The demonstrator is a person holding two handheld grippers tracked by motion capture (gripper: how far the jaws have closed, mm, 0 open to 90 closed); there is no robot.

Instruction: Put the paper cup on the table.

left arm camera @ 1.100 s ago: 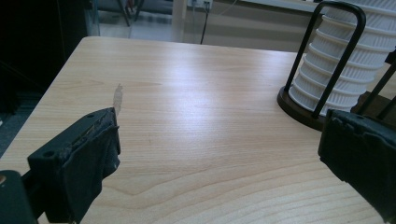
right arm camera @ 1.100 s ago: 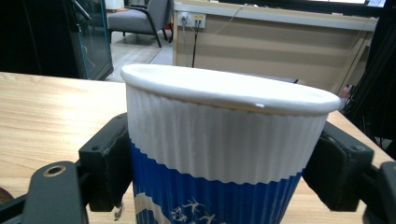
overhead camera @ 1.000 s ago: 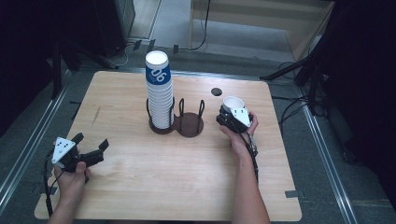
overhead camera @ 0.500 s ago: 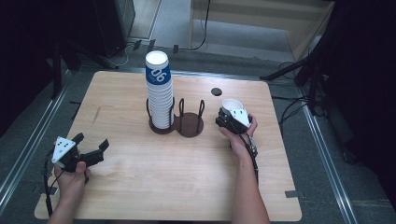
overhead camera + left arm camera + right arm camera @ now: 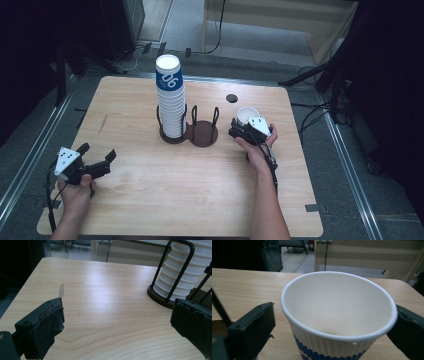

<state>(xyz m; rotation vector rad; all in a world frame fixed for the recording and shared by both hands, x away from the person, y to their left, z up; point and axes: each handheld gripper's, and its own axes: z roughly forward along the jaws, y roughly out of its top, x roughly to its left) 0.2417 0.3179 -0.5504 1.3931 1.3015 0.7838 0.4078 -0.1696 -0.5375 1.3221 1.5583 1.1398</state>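
Cup [image 5: 339, 315] upright, mouth upward

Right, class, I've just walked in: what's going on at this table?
A person holds a pair of tongs in each hand at a wooden table. The right tongs have a single paper cup between their jaws, beside a dark two-slot cup holder. Whether they are actually squeezing it is hard to tell. One slot holds a tall stack of cups; the other is empty. The left tongs are open, holding nothing, near the person's edge of the table.
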